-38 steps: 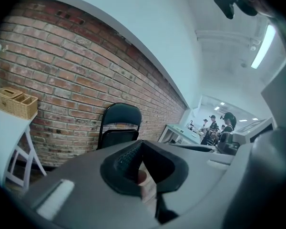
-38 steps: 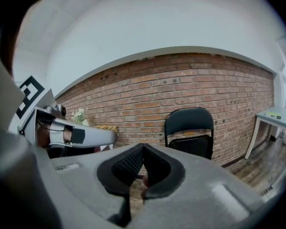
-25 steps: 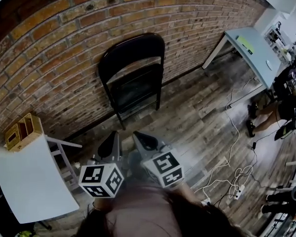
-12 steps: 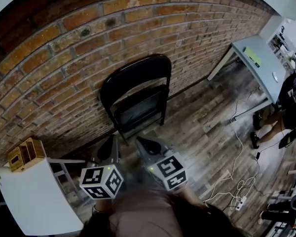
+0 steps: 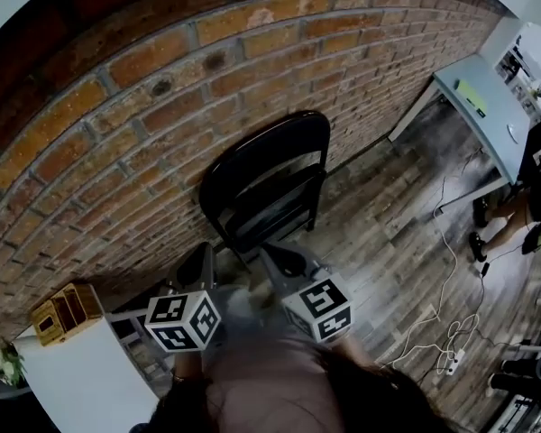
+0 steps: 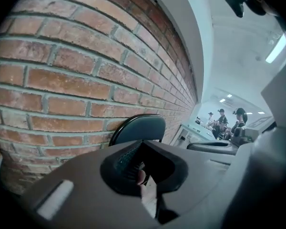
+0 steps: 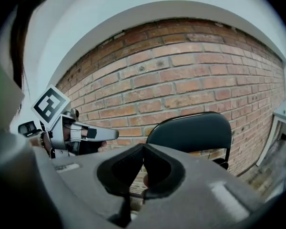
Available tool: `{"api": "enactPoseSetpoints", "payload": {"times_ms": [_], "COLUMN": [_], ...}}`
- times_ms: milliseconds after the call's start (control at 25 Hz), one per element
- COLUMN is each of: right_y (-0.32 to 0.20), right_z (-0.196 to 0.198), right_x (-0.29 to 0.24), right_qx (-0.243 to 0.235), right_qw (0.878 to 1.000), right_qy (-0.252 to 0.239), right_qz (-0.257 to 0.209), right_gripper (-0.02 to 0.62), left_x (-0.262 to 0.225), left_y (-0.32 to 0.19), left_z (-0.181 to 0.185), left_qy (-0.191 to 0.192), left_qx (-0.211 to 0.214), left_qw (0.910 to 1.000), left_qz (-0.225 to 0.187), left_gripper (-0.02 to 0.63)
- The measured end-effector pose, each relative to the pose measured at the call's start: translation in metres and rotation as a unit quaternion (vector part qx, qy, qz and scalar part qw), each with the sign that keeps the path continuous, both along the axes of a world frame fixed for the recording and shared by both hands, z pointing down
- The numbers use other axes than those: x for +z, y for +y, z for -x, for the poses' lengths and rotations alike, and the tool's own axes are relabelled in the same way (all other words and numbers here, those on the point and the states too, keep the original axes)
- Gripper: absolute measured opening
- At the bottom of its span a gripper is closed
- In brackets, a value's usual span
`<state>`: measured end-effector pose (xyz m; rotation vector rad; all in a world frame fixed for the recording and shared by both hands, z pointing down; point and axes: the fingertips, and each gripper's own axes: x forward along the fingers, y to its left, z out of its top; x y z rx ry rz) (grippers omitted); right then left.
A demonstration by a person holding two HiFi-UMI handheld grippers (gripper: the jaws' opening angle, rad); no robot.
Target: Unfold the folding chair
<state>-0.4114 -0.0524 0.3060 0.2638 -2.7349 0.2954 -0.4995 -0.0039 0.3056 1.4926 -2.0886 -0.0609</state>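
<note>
A black folding chair point(image 5: 269, 180) leans folded against the brick wall, its rounded backrest on top; the backrest also rises above the jaws in the left gripper view point(image 6: 138, 128) and the right gripper view point(image 7: 190, 131). My left gripper point(image 5: 201, 264) and right gripper point(image 5: 275, 260) are held side by side just short of the chair's lower frame, both shut and empty. Neither touches the chair. The chair's legs are hidden behind the grippers.
The brick wall point(image 5: 144, 106) fills the back. A white table point(image 5: 77, 377) with a small wooden organiser point(image 5: 65, 312) stands at lower left. At the right are a light desk point(image 5: 487, 111), cables point(image 5: 451, 332) on the wood floor and a seated person's legs point(image 5: 514, 215).
Both grippers and the head camera have moved toward the wall, so the chair looks larger and closer. The jaws stayed shut throughout.
</note>
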Motion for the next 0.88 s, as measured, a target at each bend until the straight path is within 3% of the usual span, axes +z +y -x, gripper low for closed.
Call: {"api": "enactPoseSetpoints", "payload": {"times_ms": [200,480,880], "right_y": [-0.017,-0.038,-0.057], "right_z": [0.02,0.025,0.016], "right_x": [-0.001,0.014,0.037], "right_qx": [0.034,0.079,0.123], "right_qw": [0.999,0.996,0.991], "right_qy": [-0.006,0.0,0.025], "right_qz": [0.022,0.036,0.056], "right_gripper": [-0.003,0.025,0.057], "left_x": [0.005,0.039,0.084], "left_y": [-0.019,-0.048,-0.081], "left_z": [0.036,0.061,0.084], "left_qy": [-0.013,-0.004,-0.032], "left_qx": [0.027,0.095,0.123], "left_qw": [0.9994,0.9943,0.9871], "left_qz": [0.016,0.048,0.098], "left_gripper": [-0.002,0.095,0.219]}}
